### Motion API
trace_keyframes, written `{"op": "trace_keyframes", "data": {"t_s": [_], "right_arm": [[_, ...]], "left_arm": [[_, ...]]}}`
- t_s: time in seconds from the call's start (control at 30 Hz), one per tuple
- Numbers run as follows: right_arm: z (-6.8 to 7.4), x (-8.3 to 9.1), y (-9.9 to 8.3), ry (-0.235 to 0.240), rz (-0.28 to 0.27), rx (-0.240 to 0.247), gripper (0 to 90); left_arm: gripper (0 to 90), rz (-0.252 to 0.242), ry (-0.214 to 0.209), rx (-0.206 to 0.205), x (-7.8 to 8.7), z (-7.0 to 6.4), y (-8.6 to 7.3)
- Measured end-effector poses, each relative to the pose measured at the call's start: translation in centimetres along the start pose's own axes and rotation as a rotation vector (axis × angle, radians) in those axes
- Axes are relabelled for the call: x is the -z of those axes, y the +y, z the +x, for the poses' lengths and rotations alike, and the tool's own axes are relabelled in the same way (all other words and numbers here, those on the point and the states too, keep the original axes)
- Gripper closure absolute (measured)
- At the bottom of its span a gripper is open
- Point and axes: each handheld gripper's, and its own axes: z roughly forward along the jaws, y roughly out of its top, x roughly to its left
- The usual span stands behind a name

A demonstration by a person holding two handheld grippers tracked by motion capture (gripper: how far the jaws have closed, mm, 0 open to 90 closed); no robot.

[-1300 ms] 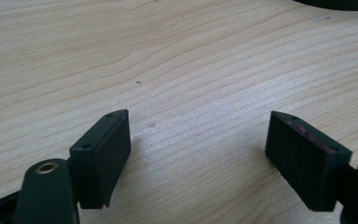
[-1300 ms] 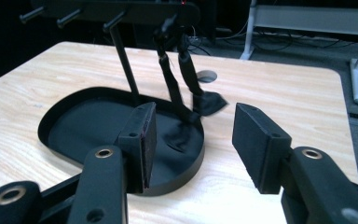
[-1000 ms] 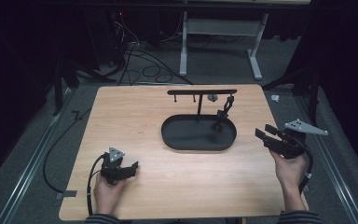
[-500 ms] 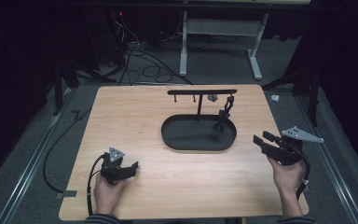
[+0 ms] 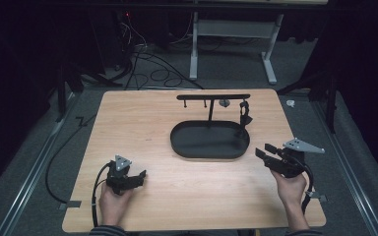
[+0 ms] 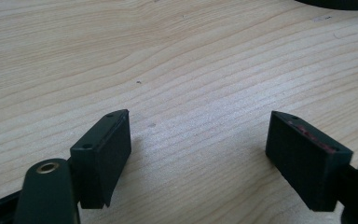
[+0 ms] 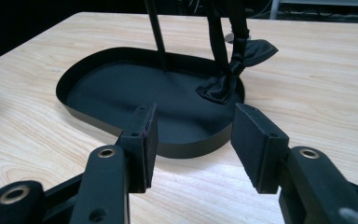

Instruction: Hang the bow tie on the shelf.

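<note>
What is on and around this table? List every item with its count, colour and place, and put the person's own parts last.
table: one, light wood, centre of the high view.
tray: one, black, oval, right of centre on the table.
stand: one, black, a post rising from the tray's far side with a crossbar on top.
ribbon: one, black, knotted, hanging from the crossbar's right end down to the tray's rim.
small grey piece: one, hanging under the crossbar; too small to identify.
cables: several, black, on the floor beyond the table.
white frame: one, on the floor behind the table.
left gripper: one, black, near left, open.
right gripper: one, black, right edge, open, aimed at the tray.
hands: two, holding the grippers.
</note>
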Motion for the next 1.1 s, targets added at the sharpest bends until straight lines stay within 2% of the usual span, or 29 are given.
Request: {"op": "trace_keyframes", "data": {"t_s": [0.67,1.1], "right_arm": [[0.6,-1.3,-2.3,0.032,0.028,-0.025,52.6],[1.2,-2.1,-3.3,0.044,0.057,-0.014,52.6]], "left_arm": [[22.6,0.001,0.0,0.0,0.0,0.0,0.0],[22.6,0.0,0.0,0.0,0.0,0.0,0.0]]}}
